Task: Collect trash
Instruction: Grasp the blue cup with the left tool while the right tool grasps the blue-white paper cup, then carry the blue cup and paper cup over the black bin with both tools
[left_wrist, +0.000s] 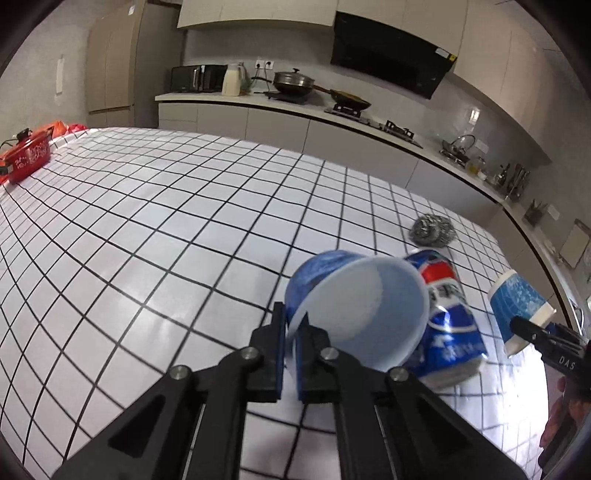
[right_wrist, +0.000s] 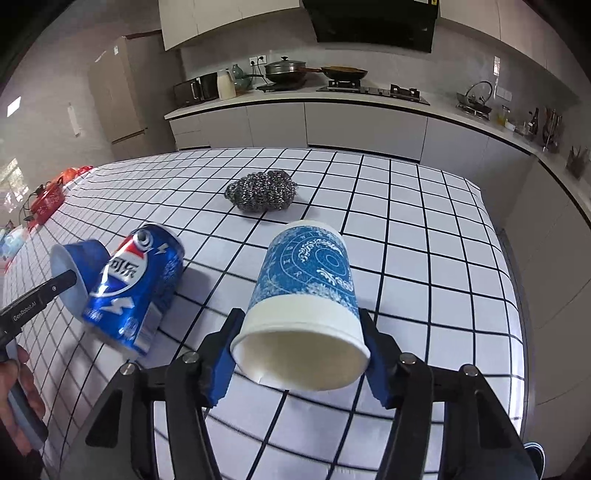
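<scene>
Both my grippers angle down at the desk (right_wrist: 424, 229). My left gripper (left_wrist: 291, 354) pinches a blue cup's (left_wrist: 354, 306) rim; my right gripper (right_wrist: 299, 354) clamps a patterned cup (right_wrist: 306, 295). A crushed can (right_wrist: 136, 291) lies between, steel wool (right_wrist: 262, 195) at twelve o'clock.

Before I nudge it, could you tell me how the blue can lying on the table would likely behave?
The can lies on its side, so it would probably roll. Its lower end looks dented, so it seems thin-walled and likely light. It rests close against the cup, so a push may shift that too.
</scene>
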